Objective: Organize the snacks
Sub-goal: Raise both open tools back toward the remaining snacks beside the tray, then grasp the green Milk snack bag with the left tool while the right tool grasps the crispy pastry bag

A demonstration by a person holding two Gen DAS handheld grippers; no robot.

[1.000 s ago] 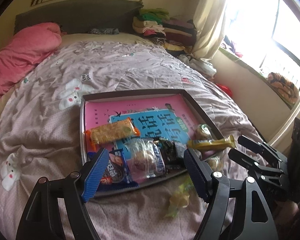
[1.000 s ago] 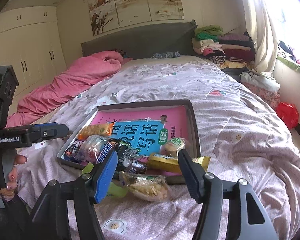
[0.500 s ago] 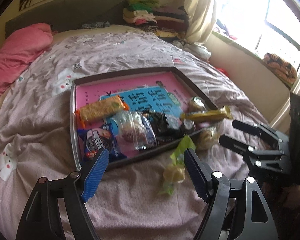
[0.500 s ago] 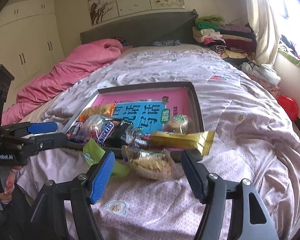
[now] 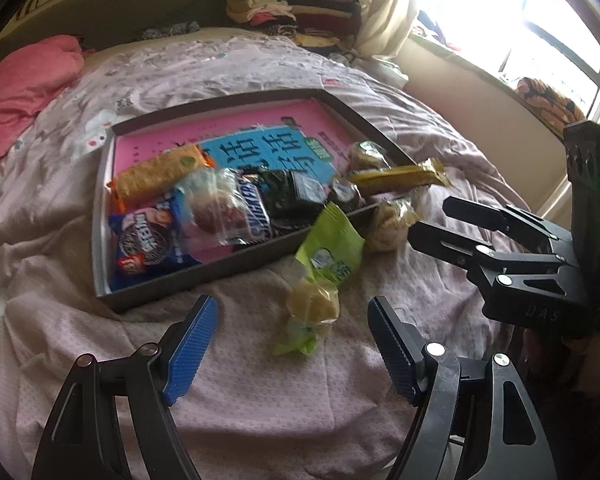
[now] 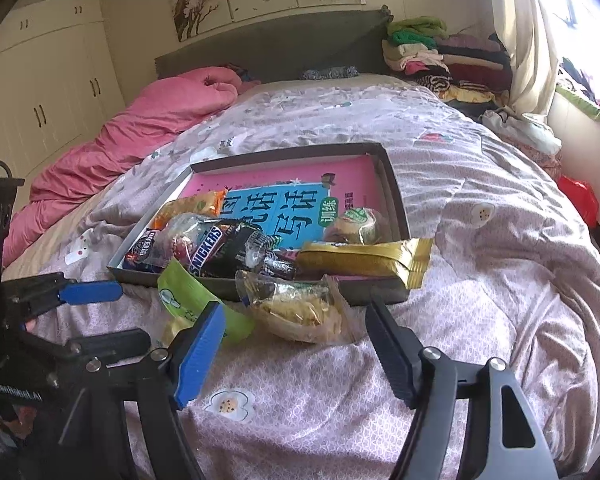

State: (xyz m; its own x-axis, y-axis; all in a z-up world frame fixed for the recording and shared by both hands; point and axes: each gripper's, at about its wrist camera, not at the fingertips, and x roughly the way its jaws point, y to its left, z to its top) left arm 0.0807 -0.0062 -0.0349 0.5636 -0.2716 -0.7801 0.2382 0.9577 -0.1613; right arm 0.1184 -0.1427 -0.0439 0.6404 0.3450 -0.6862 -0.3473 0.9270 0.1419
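Note:
A shallow dark tray (image 5: 236,256) (image 6: 396,196) with a pink and blue book lies on the bed and holds several snacks: an orange cracker pack (image 5: 160,174), an Oreo pack (image 5: 146,240), a Snickers bar (image 6: 208,254), a round pastry (image 6: 356,224). A gold bar (image 6: 364,260) hangs over the tray's near edge. A green pack (image 5: 320,276) (image 6: 196,304) and a clear pack of biscuits (image 6: 300,312) lie on the quilt in front of the tray. My left gripper (image 5: 292,344) is open just before the green pack. My right gripper (image 6: 296,344) is open before the clear pack.
A pink duvet (image 6: 140,132) lies at the bed's head on the left. Folded clothes (image 6: 440,56) are stacked by the curtain. A window sill (image 5: 500,88) runs along the right. A red bag (image 6: 580,200) sits beside the bed.
Both grippers have pulled back and down toward the bed's near edge. The green pack and the clear pack now lie just ahead of the open jaws.

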